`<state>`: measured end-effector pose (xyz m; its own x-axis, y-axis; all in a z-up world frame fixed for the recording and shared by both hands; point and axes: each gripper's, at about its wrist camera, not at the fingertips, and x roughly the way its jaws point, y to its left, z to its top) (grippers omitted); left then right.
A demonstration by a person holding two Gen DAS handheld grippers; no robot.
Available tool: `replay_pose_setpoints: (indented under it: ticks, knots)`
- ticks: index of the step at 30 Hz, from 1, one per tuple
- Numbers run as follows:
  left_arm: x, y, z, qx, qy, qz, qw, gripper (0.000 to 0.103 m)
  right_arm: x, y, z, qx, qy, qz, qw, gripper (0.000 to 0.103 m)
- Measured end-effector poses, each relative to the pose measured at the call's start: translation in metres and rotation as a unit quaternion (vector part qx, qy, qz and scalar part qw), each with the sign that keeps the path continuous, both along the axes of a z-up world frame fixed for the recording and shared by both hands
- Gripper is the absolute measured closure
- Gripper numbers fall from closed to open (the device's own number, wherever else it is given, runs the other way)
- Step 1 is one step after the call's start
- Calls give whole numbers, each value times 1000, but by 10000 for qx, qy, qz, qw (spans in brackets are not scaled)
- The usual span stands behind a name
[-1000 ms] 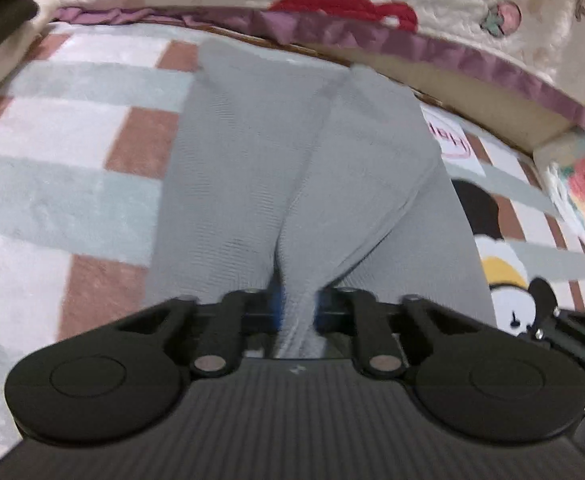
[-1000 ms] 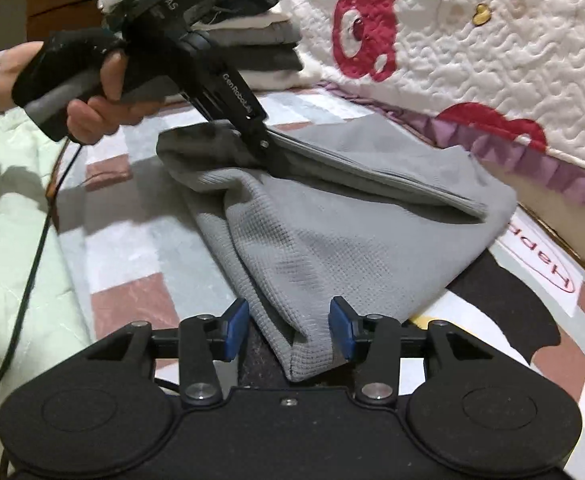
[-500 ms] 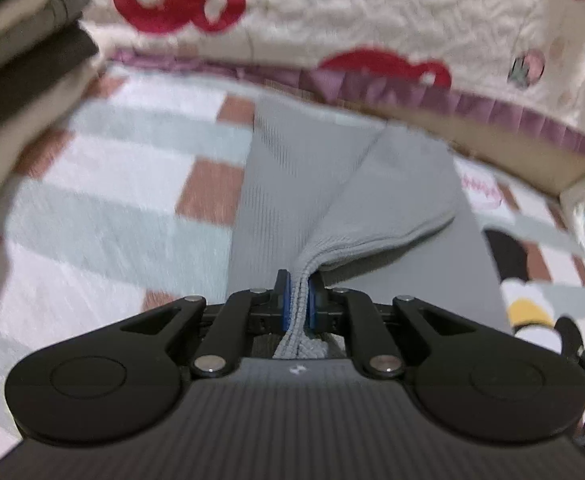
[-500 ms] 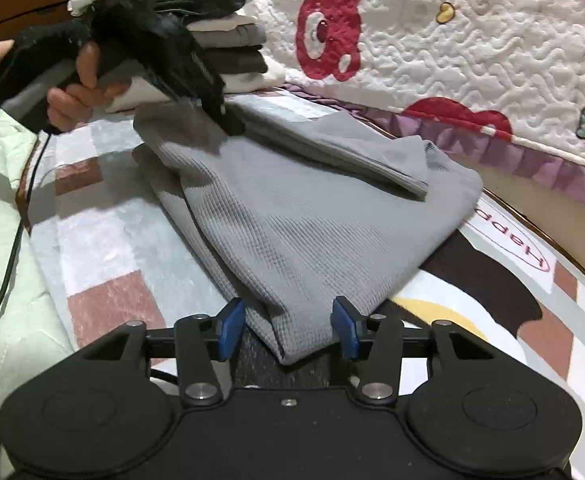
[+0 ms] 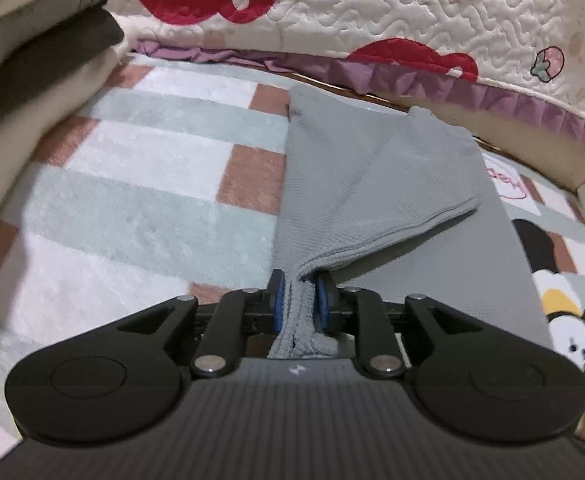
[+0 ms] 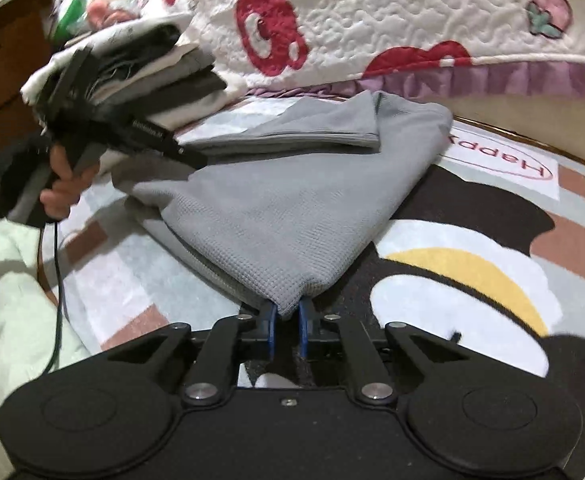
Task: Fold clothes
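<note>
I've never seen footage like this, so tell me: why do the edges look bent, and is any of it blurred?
Left wrist view: the fisheye lens bows the purple trim; the clothes pile at the left edge is smeared, while the grey garment is sharp. Right wrist view: the same curving; the hand and left gripper are blurred, and the rug nearby is crisp.

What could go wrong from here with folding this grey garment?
1. The left hand-held gripper has just been opening with a bunched edge of the grey garment between its pads; that edge may slip free.
2. The right hand-held gripper pinches only a corner tip; pulling could free it.
</note>
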<state>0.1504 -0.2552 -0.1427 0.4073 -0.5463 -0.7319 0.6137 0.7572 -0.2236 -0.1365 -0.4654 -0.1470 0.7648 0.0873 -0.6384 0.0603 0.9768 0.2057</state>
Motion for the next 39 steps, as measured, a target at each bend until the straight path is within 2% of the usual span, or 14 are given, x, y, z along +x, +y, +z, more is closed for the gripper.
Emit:
replay_pose_setpoints:
  ticks: [2, 6, 9, 11, 12, 14, 16, 18, 21, 24, 29, 33, 35, 39]
  knots:
    - [2, 7, 8, 69, -53, 195, 9998, 72, -1, 1, -2, -19, 10, -5, 10000, 93]
    - [1, 31, 28, 85, -274, 386, 9988, 76, -2, 4, -3, -132, 68, 62, 9999, 93]
    - [-12, 46, 40, -220, -120, 237, 9994, 71, -1, 5, -4, -197, 111, 140, 9996, 93]
    - [-30, 44, 50, -270, -192, 88, 9994, 46, 0, 6, -1, -328, 239, 373, 9985, 92]
    - [-39, 39, 54, -171, -357, 30, 9992, 44, 0, 8, 2, -488, 343, 688, 9958, 91]
    - [-52, 28, 58, -108, -611, -316, 9976, 44, -6, 8, 13, -982, 459, 1509, 9826, 91]
    - [-55, 18, 54, 41, -712, -485, 9963, 44, -3, -6, 25, -886, 410, 1511, 9837, 88]
    - [-52, 13, 39, 439, -665, -286, 9964, 44, 4, -22, 37, -679, 255, 1344, 9883, 86]
    - [-47, 25, 19, 528, -257, 41, 9983, 44, 28, -29, 43, -575, -157, 1025, 9929, 86]
    - [-44, 38, 9, 491, 17, 162, 9987, 41, 54, -12, 38, -919, -425, 1163, 9880, 80]
    - [-51, 38, 14, 937, -353, 131, 9949, 41, 87, 20, 8, -1257, -152, 1701, 9773, 73]
    - [-52, 44, 22, 757, -286, 275, 9963, 42, 70, 37, -1, -1538, -337, 1719, 9725, 72]
    - [-59, 43, 35, 708, -677, 217, 9950, 42, 61, 34, -2, -1377, -348, 1643, 9761, 72]
    - [-66, 16, 50, 774, -1466, -417, 9853, 36, 50, 27, -4, -1016, -335, 1474, 9833, 72]
